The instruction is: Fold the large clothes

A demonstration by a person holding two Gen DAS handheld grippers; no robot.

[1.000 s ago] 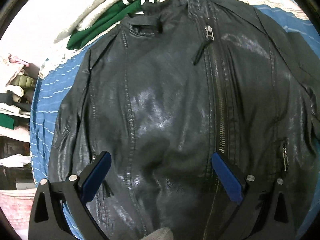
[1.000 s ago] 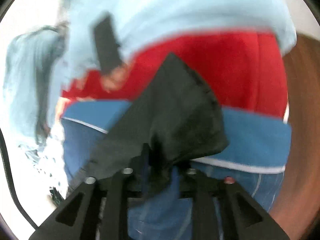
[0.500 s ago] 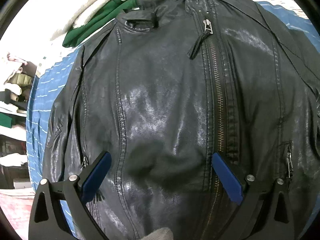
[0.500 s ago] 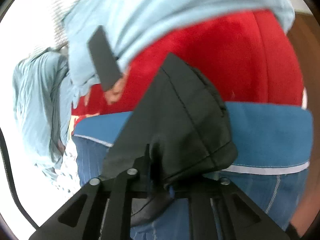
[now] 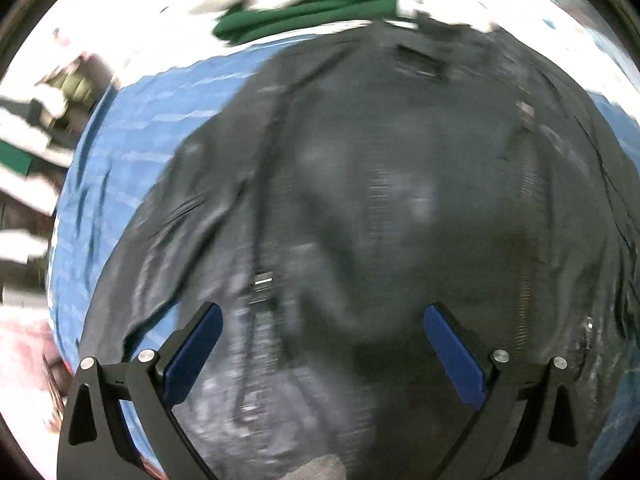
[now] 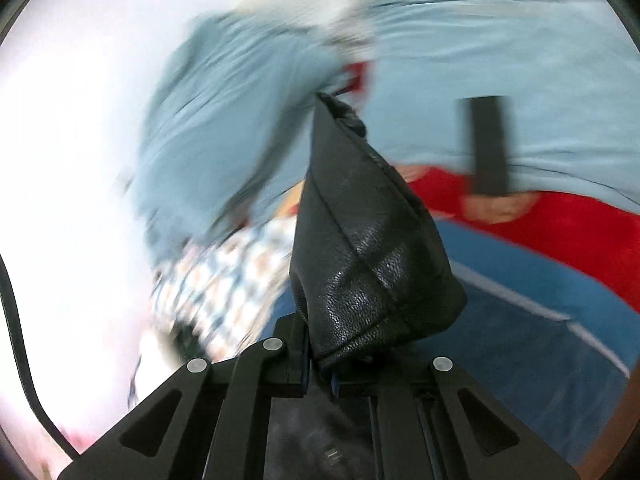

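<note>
Both views motion-blurred; black leather jacket (image 5: 380, 200) zipper detail smeared, its hem cut off at the frame bottom. Jacket lies spread on blue striped bedcover (image 5: 132, 152). Left gripper (image 5: 322, 344) hovers over it, jaws wide apart, empty. Right gripper (image 6: 320, 364) clamped on a jacket fold (image 6: 360, 248). Green garment (image 5: 304, 20) beyond the collar.

Blurred black leather jacket (image 5: 380, 200) flat on blue bedspread (image 5: 132, 148), wide-open left gripper (image 5: 322, 332) above its lower front

Both views motion-blurred; blown-out white edges.
</note>
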